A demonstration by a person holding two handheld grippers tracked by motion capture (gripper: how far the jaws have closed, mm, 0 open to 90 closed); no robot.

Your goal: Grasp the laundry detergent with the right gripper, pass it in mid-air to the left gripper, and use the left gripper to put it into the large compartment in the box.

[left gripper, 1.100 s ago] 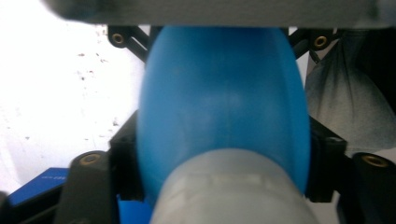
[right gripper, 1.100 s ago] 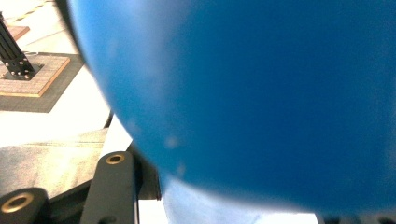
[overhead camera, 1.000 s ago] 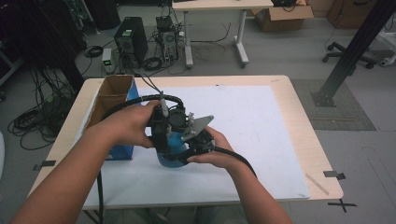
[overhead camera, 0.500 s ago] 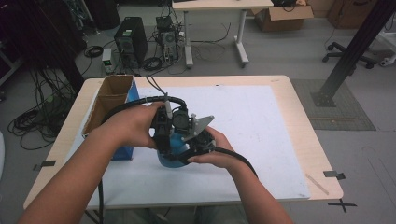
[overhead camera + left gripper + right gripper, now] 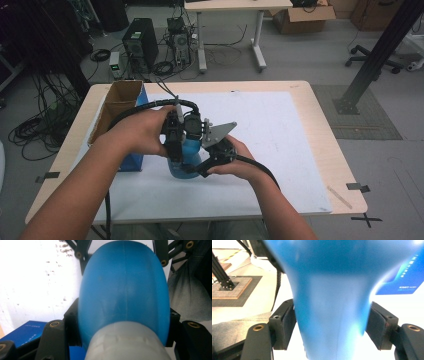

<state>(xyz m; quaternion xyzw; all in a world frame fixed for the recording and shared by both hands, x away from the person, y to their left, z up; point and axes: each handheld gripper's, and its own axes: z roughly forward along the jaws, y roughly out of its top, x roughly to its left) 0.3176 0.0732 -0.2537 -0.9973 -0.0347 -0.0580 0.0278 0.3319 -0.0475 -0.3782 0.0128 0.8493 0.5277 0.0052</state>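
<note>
My right gripper (image 5: 332, 325) has just been opening, and the blurred blue bottle (image 5: 332, 302) stands between its pads (image 5: 377, 325). The right pad looks barely off it. A blue box (image 5: 404, 277) sits behind.

The place looks like a robotics lab or a technical workshop. The light wooden table (image 5: 325, 145) carries a white sheet (image 5: 270, 130) and stands on a grey carpet floor (image 5: 310, 65). Behind it, two black computer towers (image 5: 140, 47) sit directly on the floor, with many loose black cables (image 5: 35, 132) around them. A second white-legged desk (image 5: 230, 30), brown cardboard boxes (image 5: 300, 17), a black aluminium frame post (image 5: 372, 60) and black tape marks (image 5: 362, 219) on the floor also belong to such a room.
</note>
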